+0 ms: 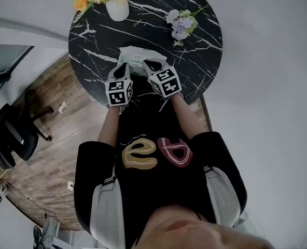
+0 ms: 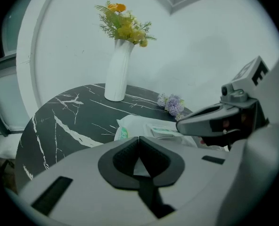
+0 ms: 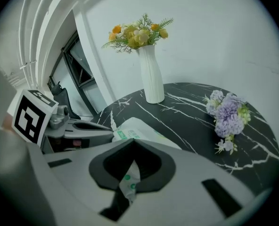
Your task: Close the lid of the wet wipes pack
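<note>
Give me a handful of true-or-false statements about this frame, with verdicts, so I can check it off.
1. The white vase stands upright on the table. True.
2. The purple flowers stand in that vase. False: they lie on the table, apart from it.
3. The wet wipes pack lies on the floor. False: it lies on the table, near the edge closest to the camera.
4. The left claw and the right claw are both at the pack. True.
5. The right claw's jaws stand wide apart. False: their tips meet, with a bit of the pack between them.
</note>
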